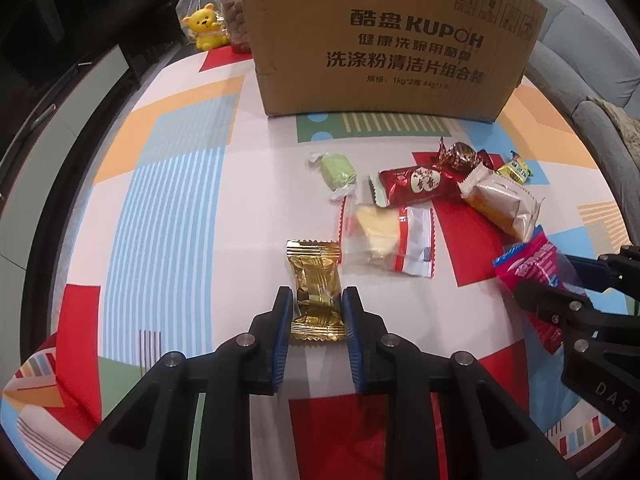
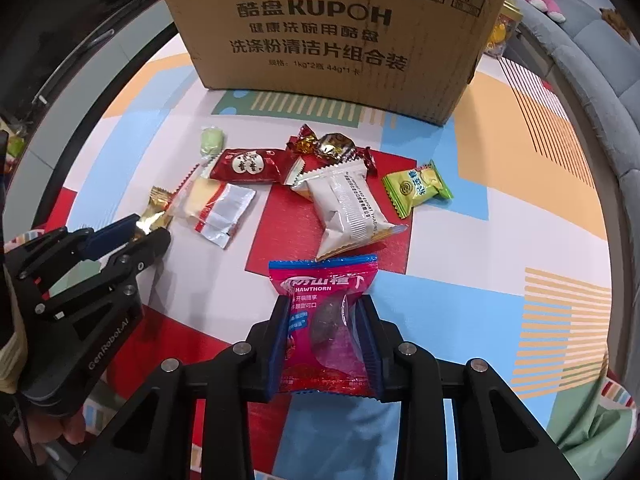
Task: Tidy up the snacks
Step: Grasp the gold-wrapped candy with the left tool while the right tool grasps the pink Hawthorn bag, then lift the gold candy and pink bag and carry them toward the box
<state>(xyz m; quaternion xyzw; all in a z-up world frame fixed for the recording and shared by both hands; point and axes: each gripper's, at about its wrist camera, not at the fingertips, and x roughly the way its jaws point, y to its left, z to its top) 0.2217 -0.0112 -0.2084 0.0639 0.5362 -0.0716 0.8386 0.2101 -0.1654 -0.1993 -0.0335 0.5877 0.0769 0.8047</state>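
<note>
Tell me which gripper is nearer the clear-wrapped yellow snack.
Left. The left gripper, clamped on the gold packet, sits right beside the clear-wrapped snack. The right gripper, holding the pink hawthorn pack, is farther off to the snack's right.

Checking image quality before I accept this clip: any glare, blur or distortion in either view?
Left wrist: strong fisheye bend on the cardboard box, dark corners, glare on the gold packet. Right wrist: same bend, sheen on the pink hawthorn packet, print still legible.

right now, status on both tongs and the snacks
Left tongs shut on gold packet. Right tongs shut on pink hawthorn packet. Cardboard box ahead, path clear.
</note>
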